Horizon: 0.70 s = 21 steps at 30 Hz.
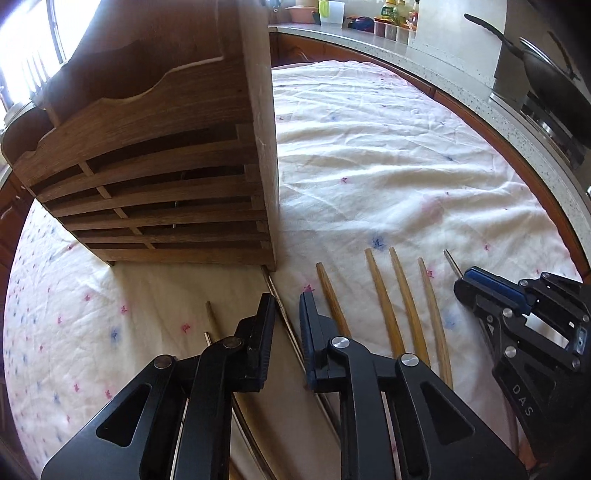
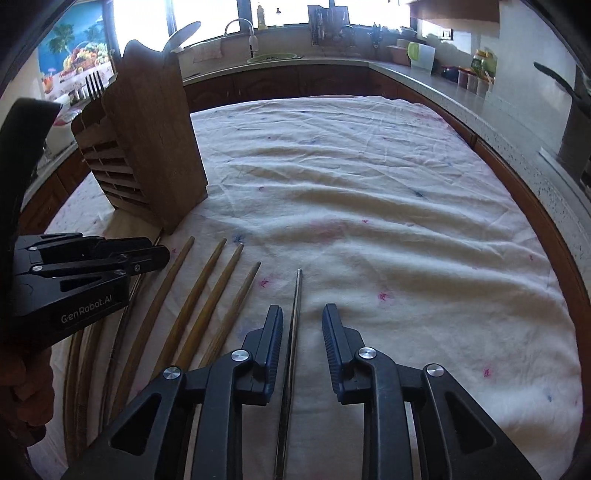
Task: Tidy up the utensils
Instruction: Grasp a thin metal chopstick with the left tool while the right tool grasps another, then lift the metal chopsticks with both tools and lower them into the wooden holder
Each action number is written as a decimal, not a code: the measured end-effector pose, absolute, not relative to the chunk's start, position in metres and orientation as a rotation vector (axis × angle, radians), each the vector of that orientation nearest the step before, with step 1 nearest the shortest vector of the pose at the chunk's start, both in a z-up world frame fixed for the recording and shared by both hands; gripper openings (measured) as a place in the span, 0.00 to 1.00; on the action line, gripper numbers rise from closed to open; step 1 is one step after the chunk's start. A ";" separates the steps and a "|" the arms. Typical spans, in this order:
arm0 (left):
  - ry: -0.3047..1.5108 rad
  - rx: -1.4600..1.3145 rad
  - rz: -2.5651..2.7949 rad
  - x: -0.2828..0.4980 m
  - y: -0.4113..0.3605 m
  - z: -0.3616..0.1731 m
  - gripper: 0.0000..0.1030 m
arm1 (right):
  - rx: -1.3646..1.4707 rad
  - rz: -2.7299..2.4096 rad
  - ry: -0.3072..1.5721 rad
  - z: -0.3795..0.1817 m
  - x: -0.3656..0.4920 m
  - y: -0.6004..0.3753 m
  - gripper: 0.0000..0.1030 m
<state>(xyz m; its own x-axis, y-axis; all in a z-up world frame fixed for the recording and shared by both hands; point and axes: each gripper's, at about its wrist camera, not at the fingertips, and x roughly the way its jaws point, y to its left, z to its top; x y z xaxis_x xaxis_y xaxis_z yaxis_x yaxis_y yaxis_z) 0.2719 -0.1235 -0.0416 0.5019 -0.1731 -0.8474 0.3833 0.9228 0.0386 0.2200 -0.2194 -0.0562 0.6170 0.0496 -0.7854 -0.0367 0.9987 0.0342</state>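
Your left gripper [image 1: 287, 297]: jaws apart, low over cloth-covered table [image 1: 369, 147], straddling thin metal chopstick [image 1: 277, 295] that runs up to corner of wooden utensil holder [image 1: 166, 177]. Your right gripper [image 2: 302, 314]: jaws apart, straddling another metal chopstick [image 2: 295, 314], not clamped. Four wooden chopsticks [image 2: 207, 288] lie fanned between your two grippers. Fork [image 2: 94, 86] and spoon [image 2: 183, 35] stand in holder.

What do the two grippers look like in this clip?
Both are black linkage frames with silver pivot pins and triangular cut-outs. The fingers carry dark blue ribbed pads. The left gripper reads "GenRobot.AI" in white; the right gripper reads "DAS".
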 end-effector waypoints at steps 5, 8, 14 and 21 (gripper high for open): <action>1.022 0.123 -0.396 0.269 -0.099 -0.036 0.05 | 0.046 0.056 0.907 -0.055 0.220 -0.221 0.05; 1.011 0.054 -0.425 0.259 -0.082 -0.026 0.05 | 0.115 0.087 0.905 -0.051 0.212 -0.226 0.04; 0.944 -0.017 -0.478 0.231 -0.054 0.007 0.05 | 0.168 0.095 0.845 -0.029 0.187 -0.230 0.04; 0.831 -0.094 -0.526 0.200 -0.039 0.051 0.04 | 0.206 0.115 0.746 0.012 0.161 -0.233 0.04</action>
